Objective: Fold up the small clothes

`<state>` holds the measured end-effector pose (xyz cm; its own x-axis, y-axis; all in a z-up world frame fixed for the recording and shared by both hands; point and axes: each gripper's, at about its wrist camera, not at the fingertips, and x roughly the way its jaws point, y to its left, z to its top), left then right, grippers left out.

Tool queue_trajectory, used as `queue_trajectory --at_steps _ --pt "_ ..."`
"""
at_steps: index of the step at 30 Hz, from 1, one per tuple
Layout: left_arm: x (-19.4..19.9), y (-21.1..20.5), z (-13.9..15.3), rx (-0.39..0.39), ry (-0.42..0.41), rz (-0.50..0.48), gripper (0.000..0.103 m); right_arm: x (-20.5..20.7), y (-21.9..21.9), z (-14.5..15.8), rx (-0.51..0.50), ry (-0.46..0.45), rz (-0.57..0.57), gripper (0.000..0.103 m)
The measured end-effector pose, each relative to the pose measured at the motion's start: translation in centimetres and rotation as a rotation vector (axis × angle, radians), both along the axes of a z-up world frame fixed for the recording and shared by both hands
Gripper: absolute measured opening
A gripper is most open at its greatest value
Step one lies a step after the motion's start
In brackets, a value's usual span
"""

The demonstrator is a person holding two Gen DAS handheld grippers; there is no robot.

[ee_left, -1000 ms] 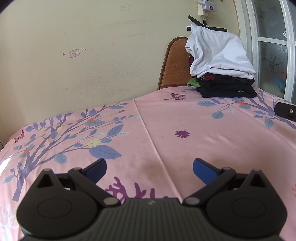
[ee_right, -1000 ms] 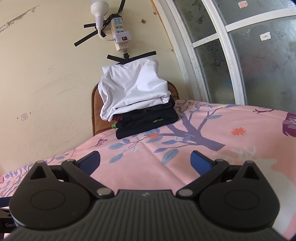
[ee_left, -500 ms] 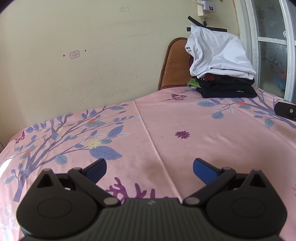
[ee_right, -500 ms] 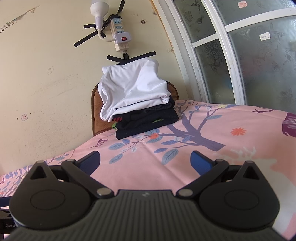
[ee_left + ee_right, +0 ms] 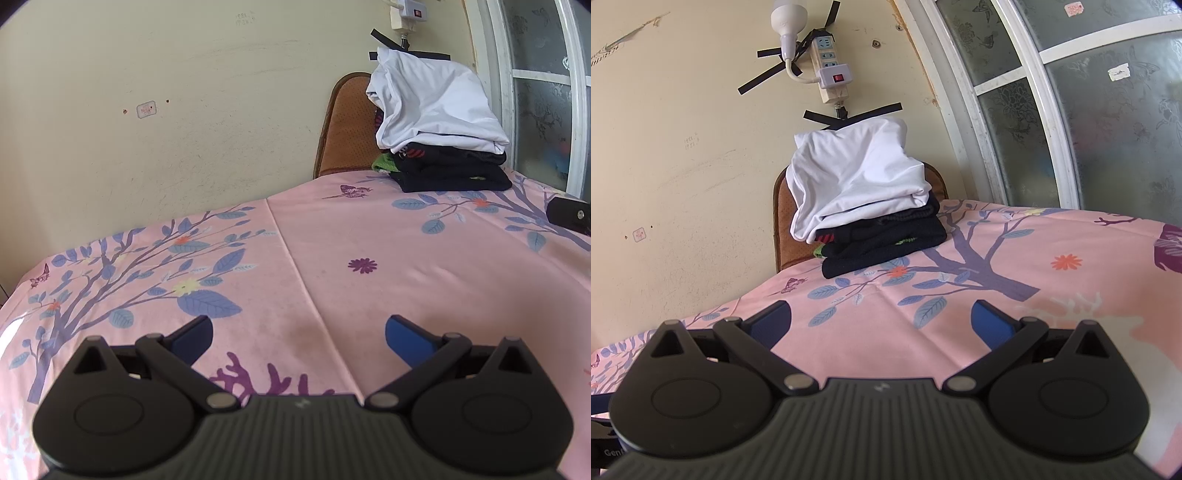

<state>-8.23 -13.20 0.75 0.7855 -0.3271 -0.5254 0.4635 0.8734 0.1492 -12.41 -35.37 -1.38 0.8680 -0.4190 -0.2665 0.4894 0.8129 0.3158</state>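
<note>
A stack of folded clothes sits at the far right of the pink floral tablecloth: a white garment on top of several black ones, with a bit of green showing. My left gripper is open and empty, low over the cloth, well short of the stack. My right gripper is open and empty, facing the stack from nearer. A black part of the right gripper shows at the right edge of the left wrist view.
A brown chair back stands behind the stack against the cream wall. A power strip with a bulb is taped to the wall above. A frosted glass window runs along the right side.
</note>
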Motion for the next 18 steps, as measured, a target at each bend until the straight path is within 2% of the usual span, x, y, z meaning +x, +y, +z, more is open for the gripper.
queue_trajectory --at_steps 18 --pt "-0.06 -0.08 0.00 0.005 -0.005 -0.005 0.103 -0.01 -0.01 0.03 0.000 0.000 0.001 0.103"
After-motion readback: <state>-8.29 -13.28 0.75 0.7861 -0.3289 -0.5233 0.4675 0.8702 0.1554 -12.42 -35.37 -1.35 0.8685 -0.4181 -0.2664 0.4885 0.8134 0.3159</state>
